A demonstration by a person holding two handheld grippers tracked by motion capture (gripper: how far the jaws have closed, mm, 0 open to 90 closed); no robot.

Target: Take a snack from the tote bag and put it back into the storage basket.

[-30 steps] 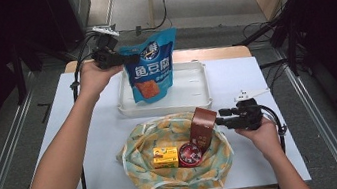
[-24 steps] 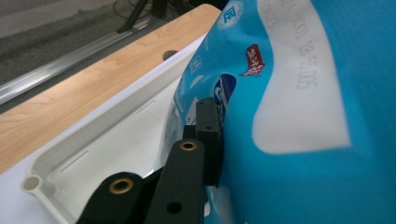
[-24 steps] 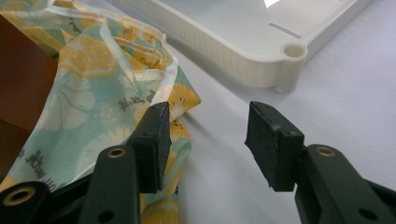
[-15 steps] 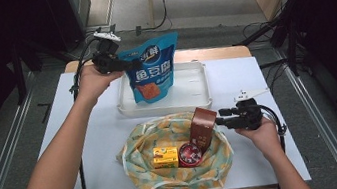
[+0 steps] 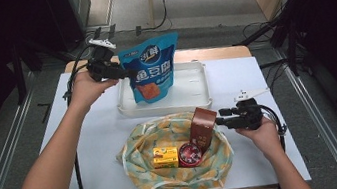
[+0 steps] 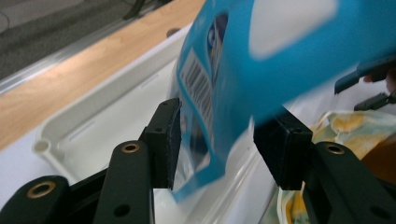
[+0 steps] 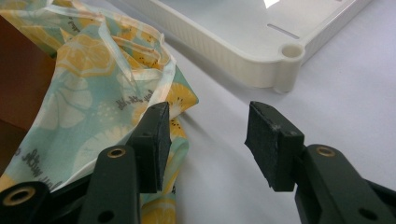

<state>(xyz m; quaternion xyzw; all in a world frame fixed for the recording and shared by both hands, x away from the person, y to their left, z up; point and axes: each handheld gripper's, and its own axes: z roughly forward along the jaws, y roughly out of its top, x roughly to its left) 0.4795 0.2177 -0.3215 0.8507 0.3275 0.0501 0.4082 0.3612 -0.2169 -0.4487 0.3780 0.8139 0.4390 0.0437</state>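
White moulded plastic tray [image 5: 196,88] already carries the glossy blue snack pouch [image 5: 152,71], which stands in it between the spread jaws of the left gripper [image 6: 217,140]; those jaws have just been opening and the pads no longer press the film, so this placement looks done. Left to move, judging by the layout: the brown box [image 5: 203,127], yellow carton [image 5: 165,156] and round red tin [image 5: 189,154] on the soft lemon-print cloth [image 7: 93,93], whose edge lies beside one jaw of the right gripper [image 7: 205,140], agape on nothing

A yellow box [image 5: 164,156] and a round red tin [image 5: 189,154] lie on the patterned cloth [image 5: 139,149] — touching, side by side.
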